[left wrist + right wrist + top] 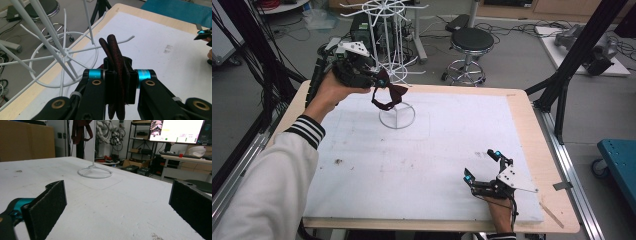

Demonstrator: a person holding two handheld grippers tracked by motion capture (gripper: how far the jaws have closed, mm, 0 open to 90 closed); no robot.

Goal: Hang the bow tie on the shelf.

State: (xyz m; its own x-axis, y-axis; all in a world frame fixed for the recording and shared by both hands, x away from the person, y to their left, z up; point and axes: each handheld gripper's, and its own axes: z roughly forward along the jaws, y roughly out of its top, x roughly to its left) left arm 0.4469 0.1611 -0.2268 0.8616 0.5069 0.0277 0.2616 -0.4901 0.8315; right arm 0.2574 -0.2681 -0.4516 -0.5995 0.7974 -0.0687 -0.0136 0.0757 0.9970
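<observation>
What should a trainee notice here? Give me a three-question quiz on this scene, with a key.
1. True or false: the left hand-held gripper is shut on the dark red band.
2. Which thing stands at the far side of the white mat? A) white wire rack B) cardboard box C) metal bowl
3. How do the jaws of the right hand-held gripper stand, and is anything between them?

Key:
1. True: it pinches the band, held up beside the rack's arms.
2. A
3. Open, wide apart, nothing between them; it stays low at the mat's near right.
</observation>
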